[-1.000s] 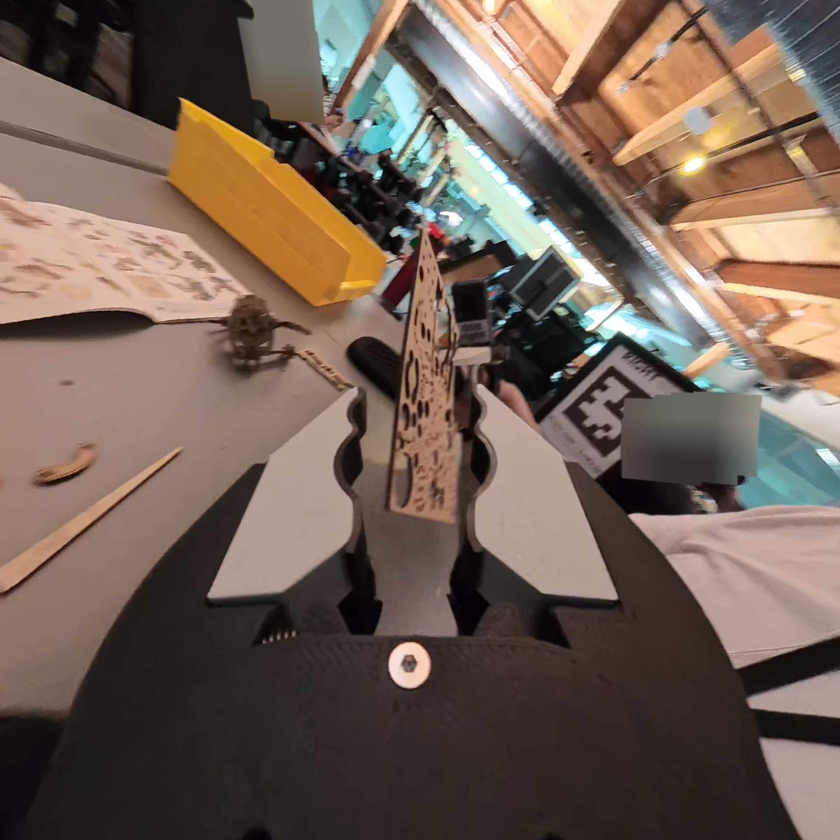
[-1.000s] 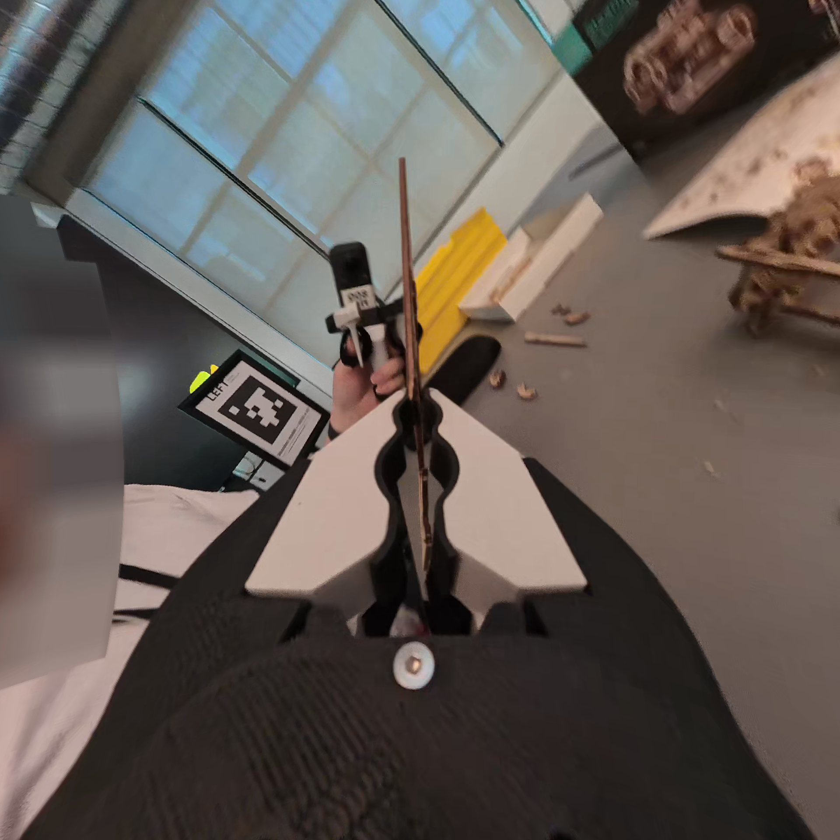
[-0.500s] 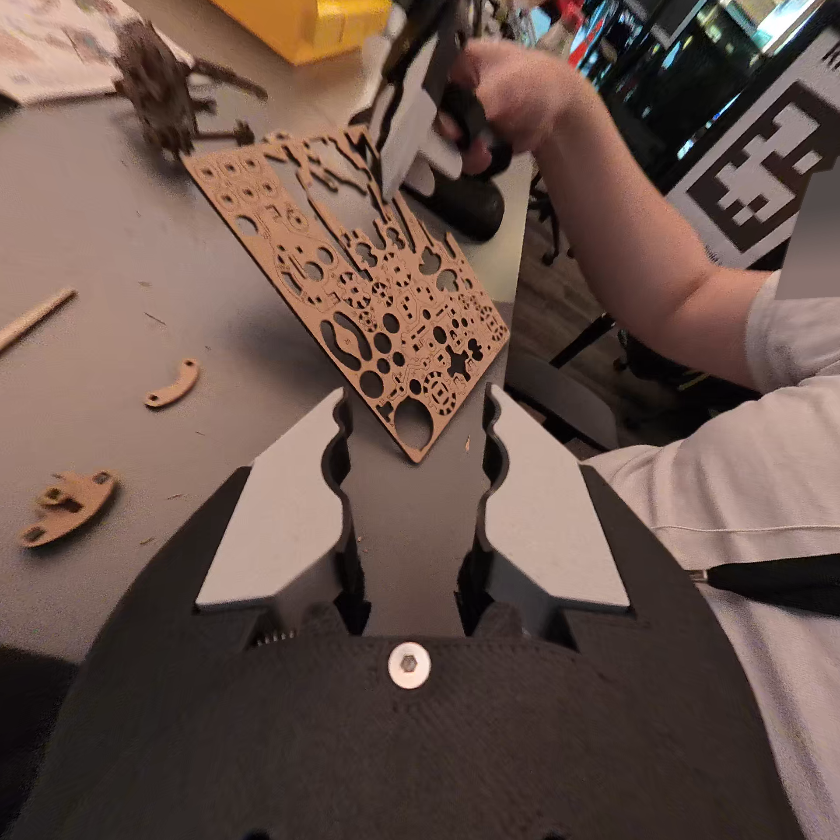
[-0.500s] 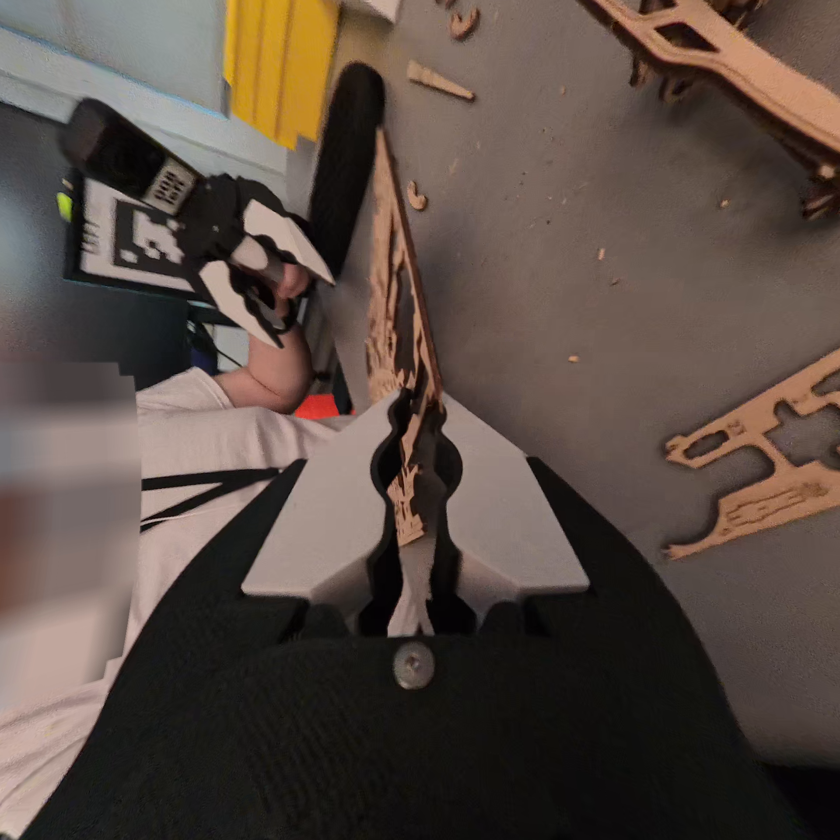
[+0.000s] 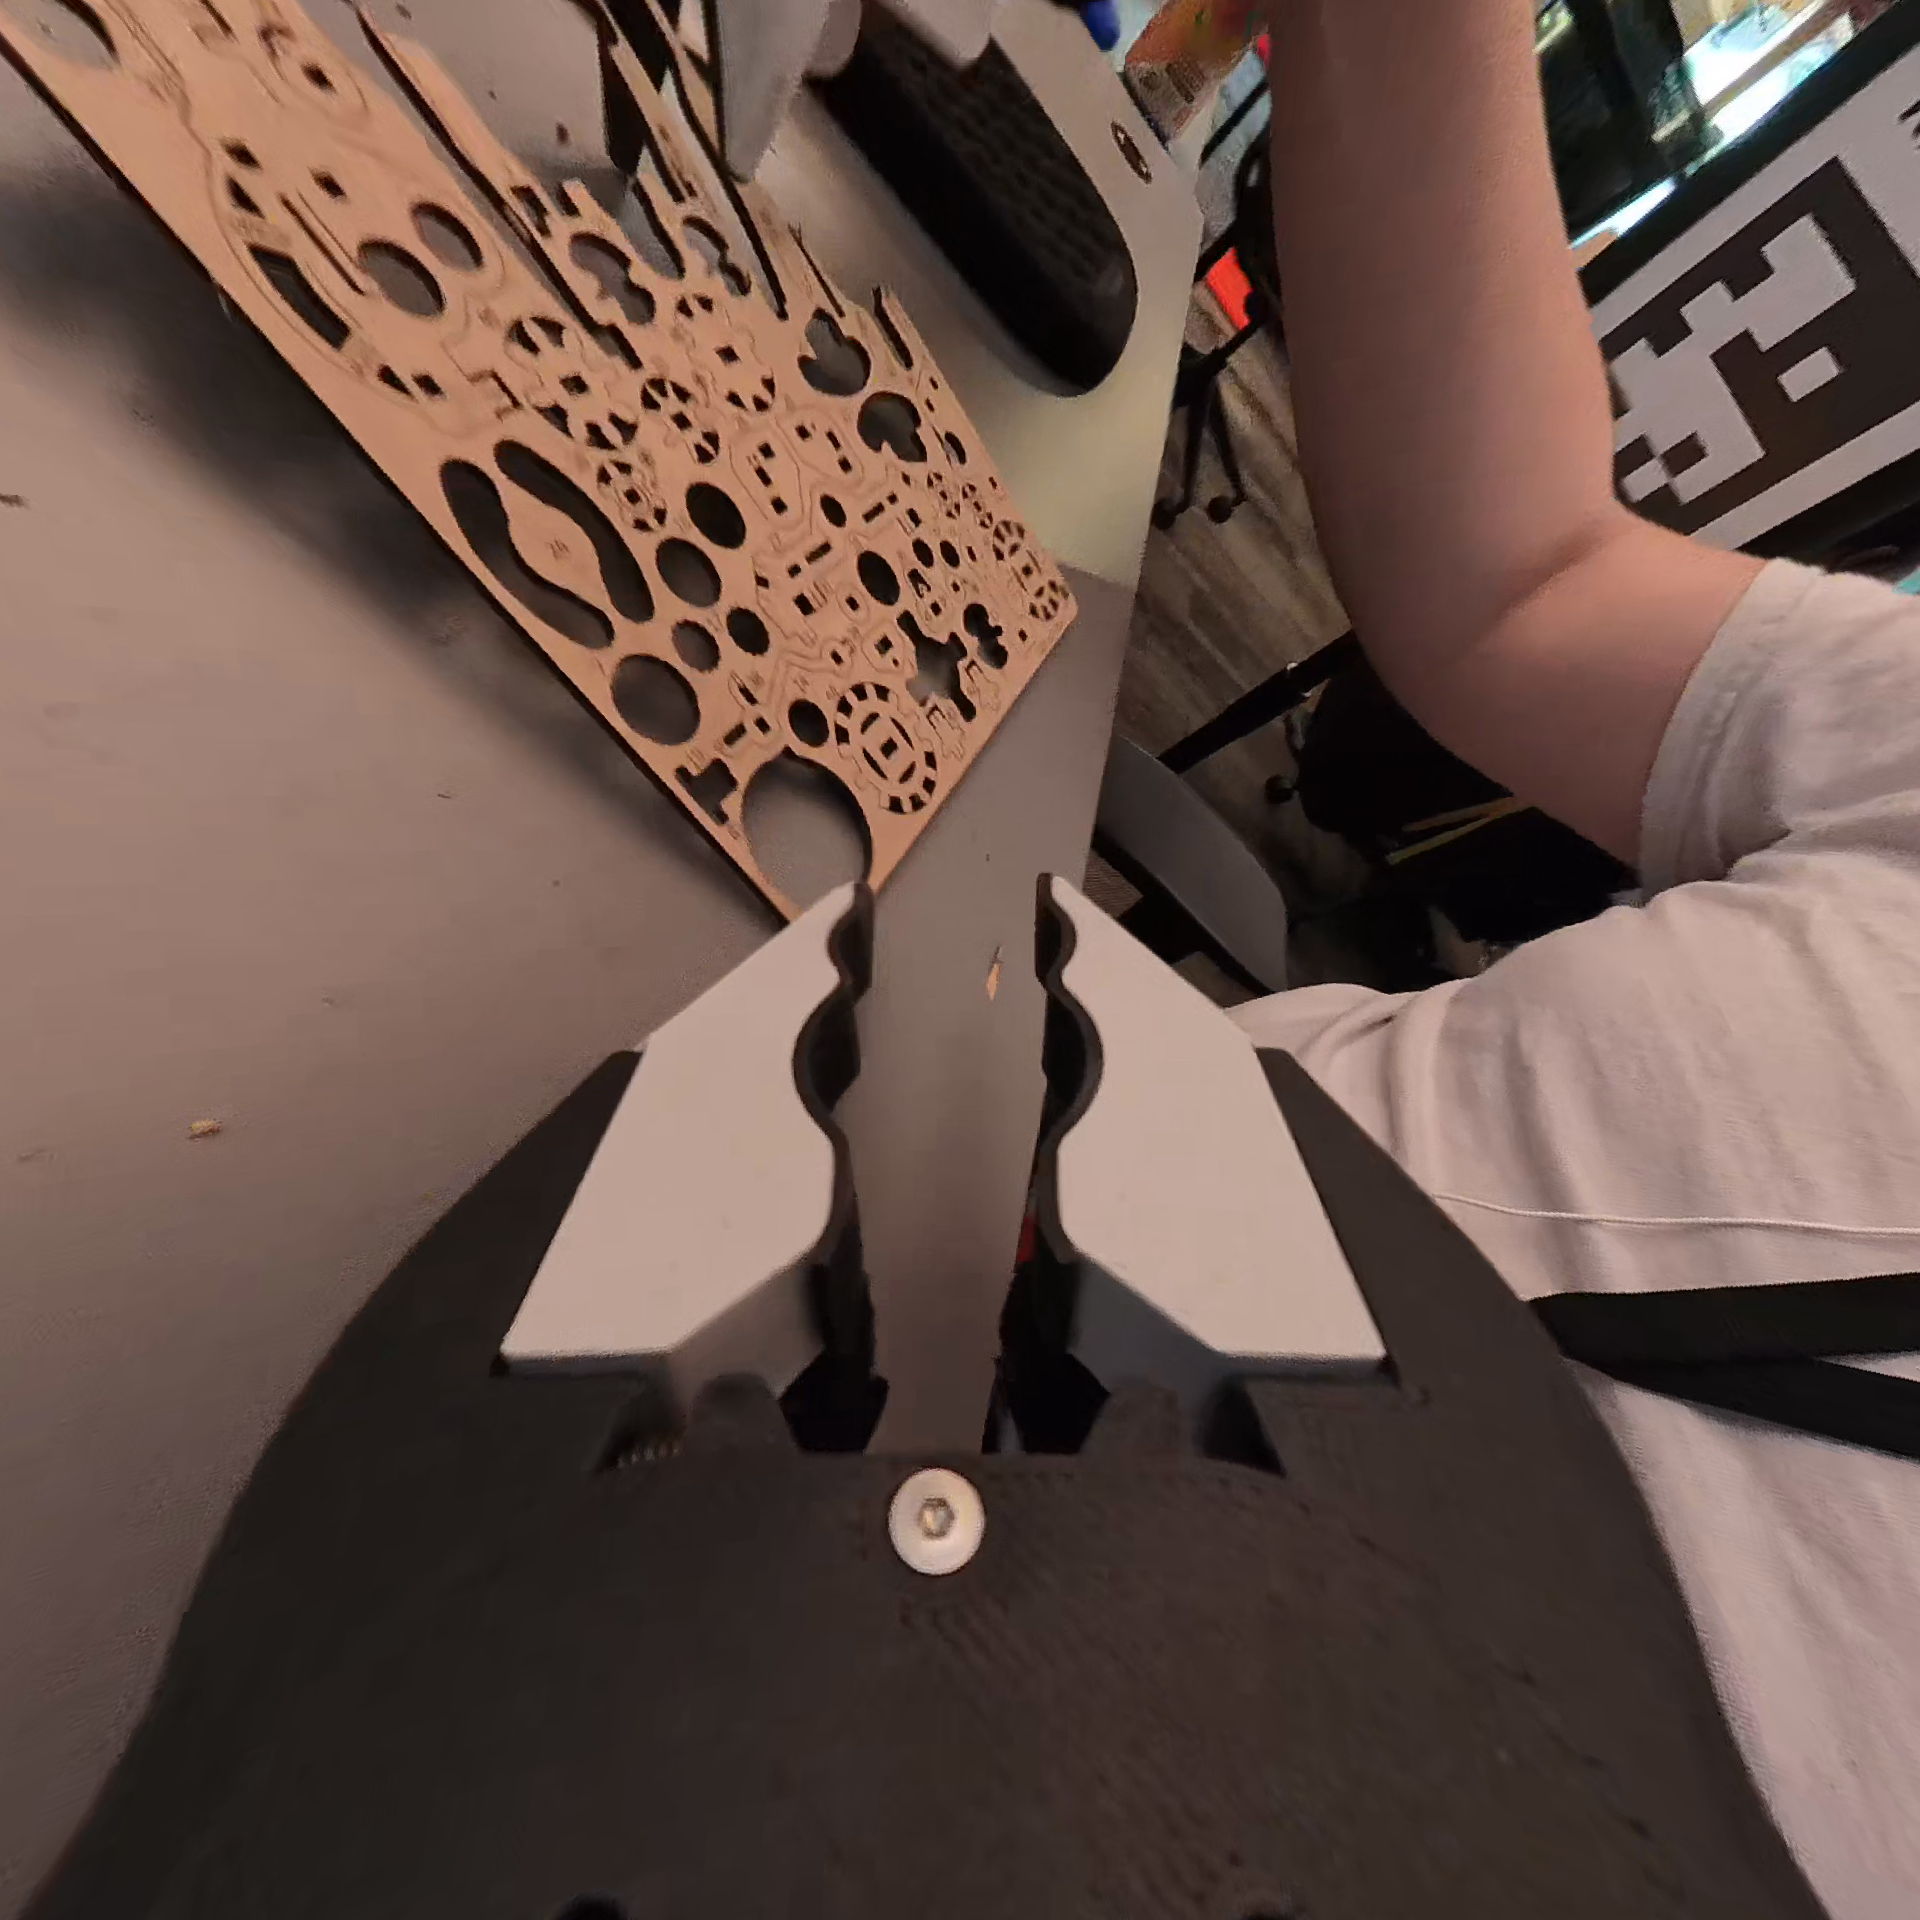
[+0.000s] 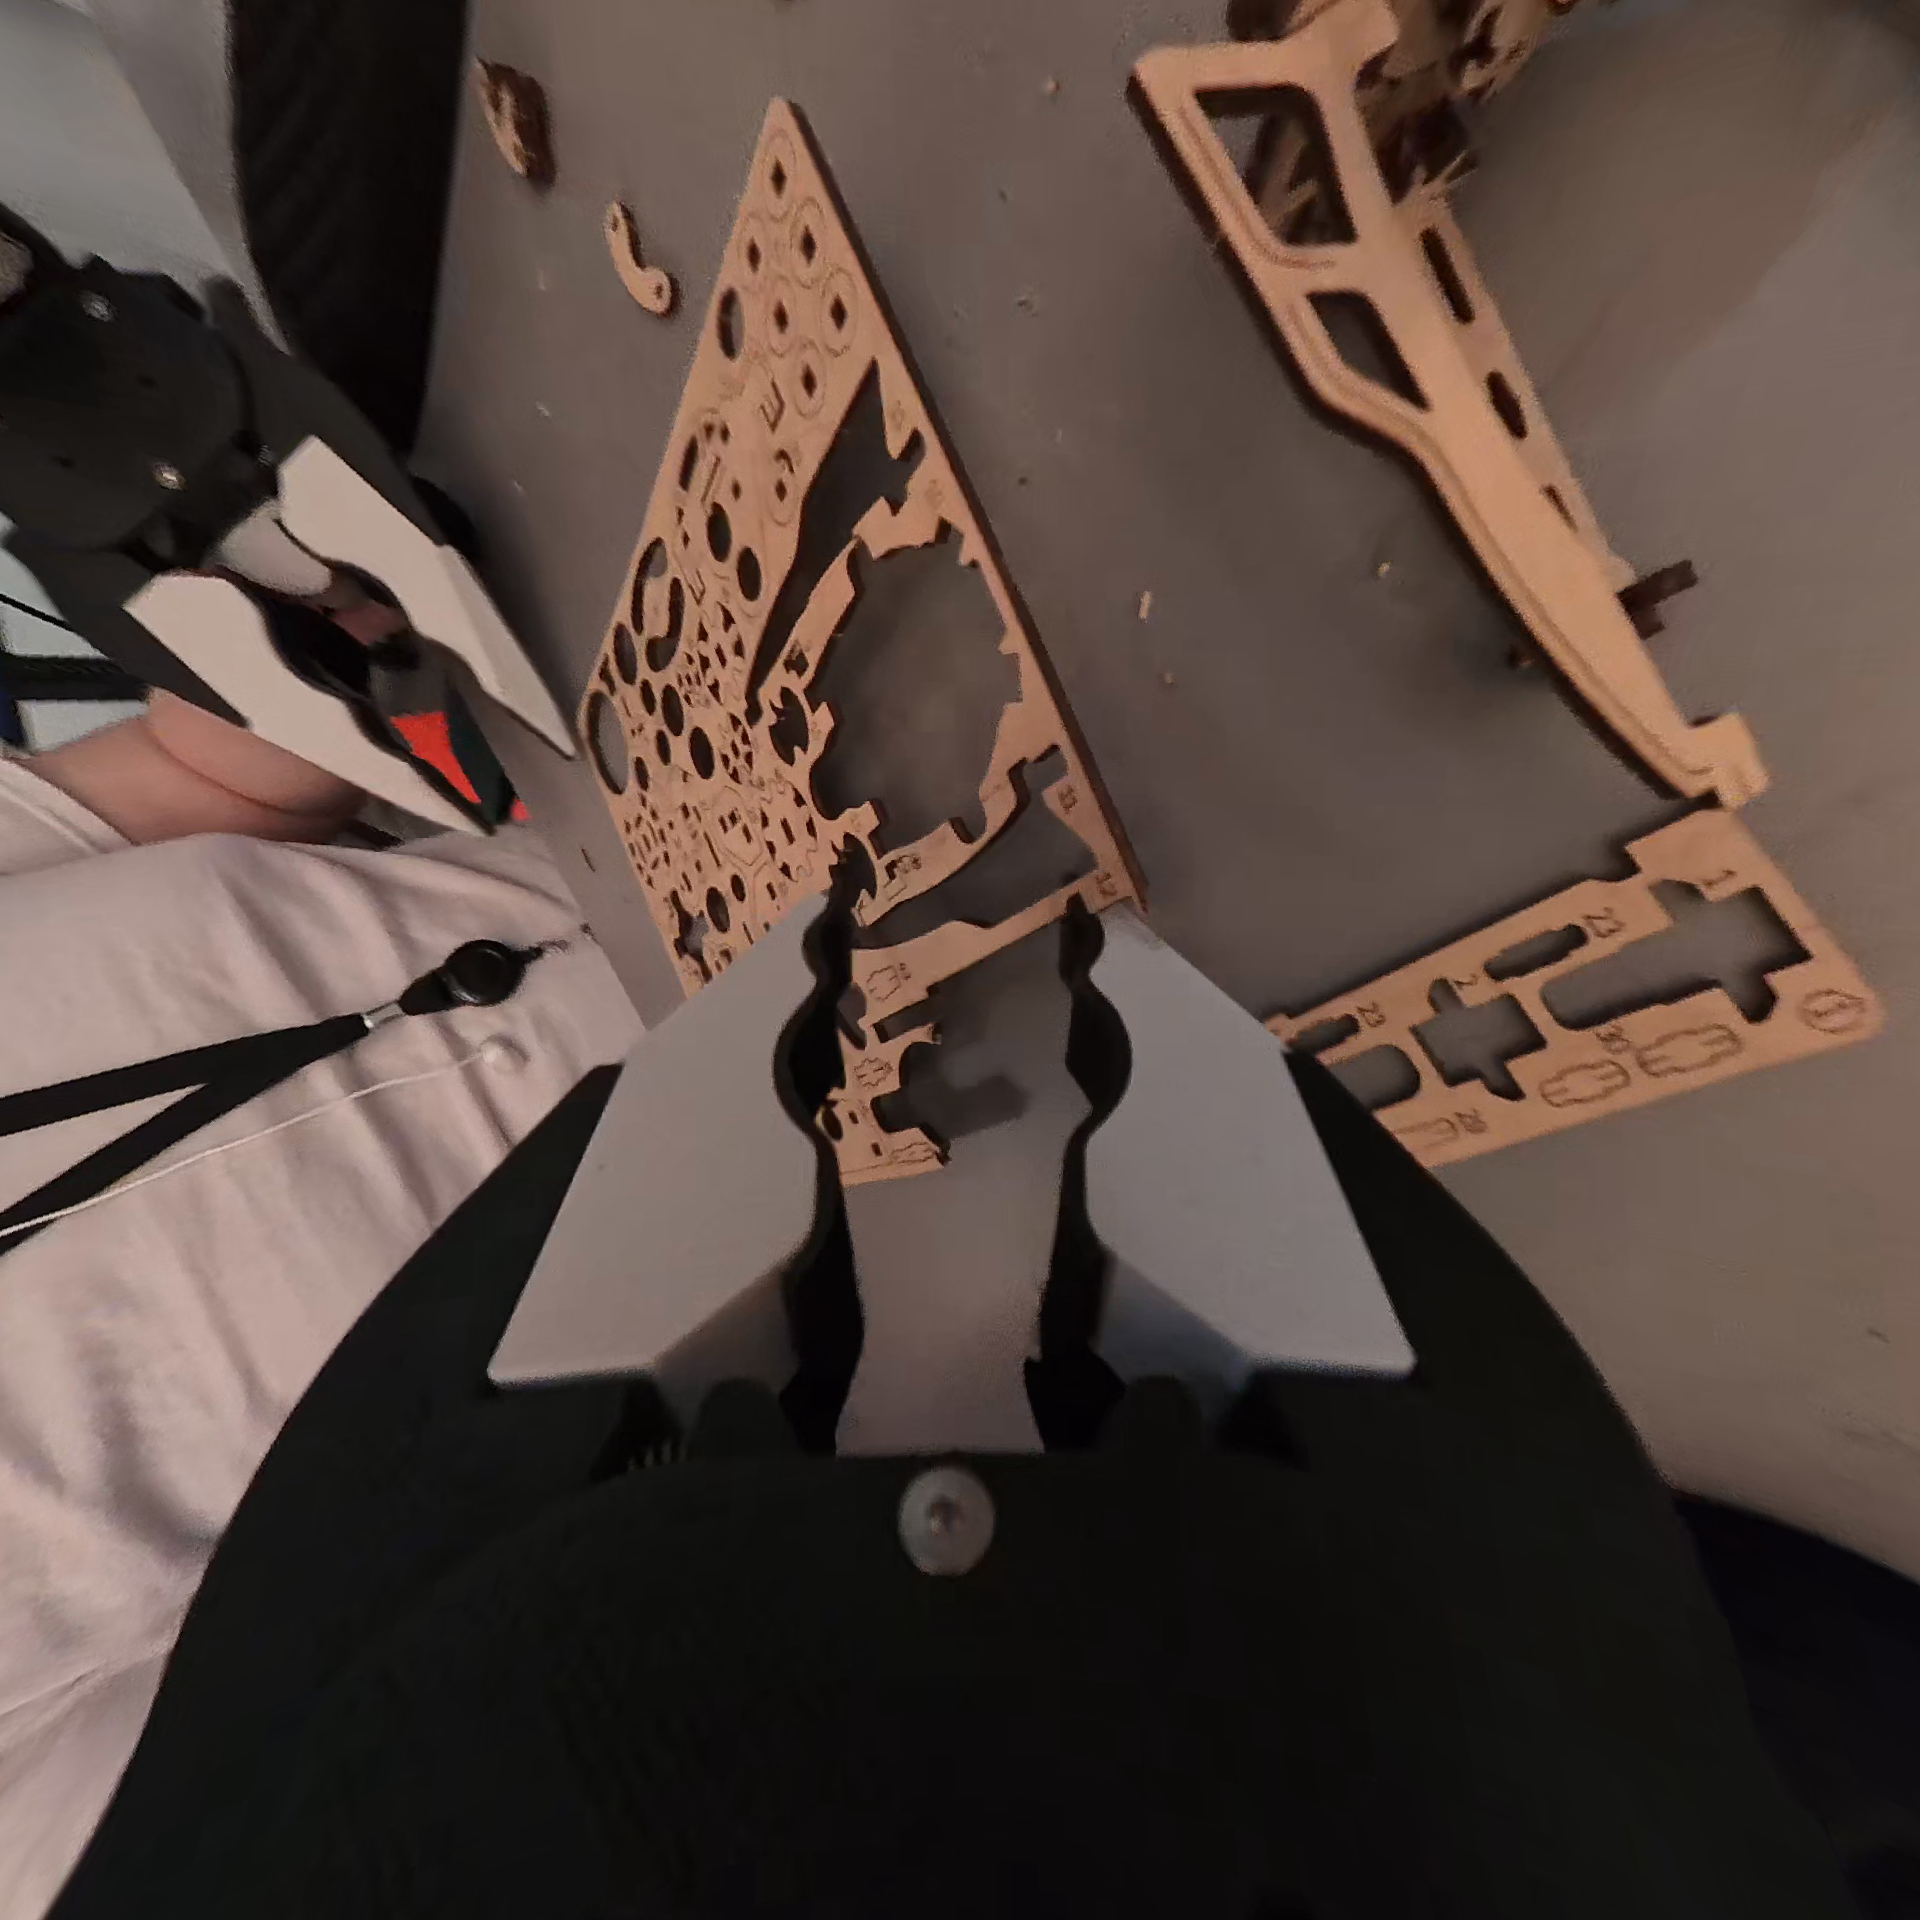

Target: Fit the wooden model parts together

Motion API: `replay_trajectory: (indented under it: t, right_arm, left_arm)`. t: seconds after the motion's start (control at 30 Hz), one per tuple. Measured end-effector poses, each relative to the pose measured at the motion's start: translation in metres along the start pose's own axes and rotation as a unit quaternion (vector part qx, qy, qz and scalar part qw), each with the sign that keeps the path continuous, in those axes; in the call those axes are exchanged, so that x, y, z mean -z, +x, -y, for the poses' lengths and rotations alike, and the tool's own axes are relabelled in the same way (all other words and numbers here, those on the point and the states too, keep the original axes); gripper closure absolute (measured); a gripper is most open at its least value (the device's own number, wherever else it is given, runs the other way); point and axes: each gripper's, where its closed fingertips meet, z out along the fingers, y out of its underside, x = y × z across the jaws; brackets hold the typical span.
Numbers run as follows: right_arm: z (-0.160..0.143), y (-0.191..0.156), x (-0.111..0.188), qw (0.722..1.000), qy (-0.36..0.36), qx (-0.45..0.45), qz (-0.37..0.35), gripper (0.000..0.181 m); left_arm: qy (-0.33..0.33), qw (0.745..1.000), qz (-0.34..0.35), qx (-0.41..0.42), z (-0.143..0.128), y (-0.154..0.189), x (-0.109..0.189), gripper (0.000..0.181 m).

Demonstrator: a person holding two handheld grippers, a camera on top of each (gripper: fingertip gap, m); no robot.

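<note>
Grey tabletop [image 6: 1299,582] carries a punched wooden sheet [image 6: 831,582] lying flat, a smaller numbered offcut [image 6: 1621,1018] and a long wooden frame [image 6: 1455,416]. Right gripper [image 6: 945,914] hangs released above the sheet's near corner; left gripper [image 5: 945,894] also spread wide, gripping nothing, beside its edge.

Dim, warm indoor lighting; casting soft shadow toward 9 o'clock of the wooden parts sheet [image 5: 665,488]; smearing and bending at edges.
</note>
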Motion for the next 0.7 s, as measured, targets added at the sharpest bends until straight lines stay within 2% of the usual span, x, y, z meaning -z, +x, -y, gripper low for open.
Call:
replay_trajectory:
  t: [0.13,0.3,0.4,0.5,0.53,0.6,0.7]
  right_arm:
    - [-0.006,0.008,0.005,0.994,-0.077,0.016,-0.077,0.134]
    - [-0.008,0.021,0.018,0.970,-0.154,0.040,-0.182,0.128]
    - [0.008,0.012,0.021,0.969,-0.114,0.085,-0.202,0.131]
    - [0.037,-0.019,0.017,0.963,-0.006,0.187,-0.194,0.135]
    - [0.053,-0.036,0.015,0.951,0.050,0.242,-0.189,0.137]
    - [0.075,-0.080,0.003,0.903,0.146,0.371,-0.160,0.138]
    - [0.088,-0.106,-0.036,0.813,0.200,0.516,-0.181,0.137]
  left_arm:
    - [0.000,0.999,-0.025,0.030,0.000,0.005,-0.006,0.157]
    - [-0.010,1.000,-0.004,0.020,0.000,0.005,-0.015,0.160]
    - [0.017,0.999,0.001,0.044,0.007,0.003,-0.016,0.155]
    - [0.060,0.997,0.018,0.037,0.017,0.000,-0.001,0.154]
    - [0.073,0.996,0.037,0.026,0.019,-0.004,0.008,0.154]
    - [0.099,0.991,0.085,0.000,0.025,-0.012,0.030,0.154]
    - [0.131,0.980,0.144,-0.030,0.032,-0.020,0.065,0.154]
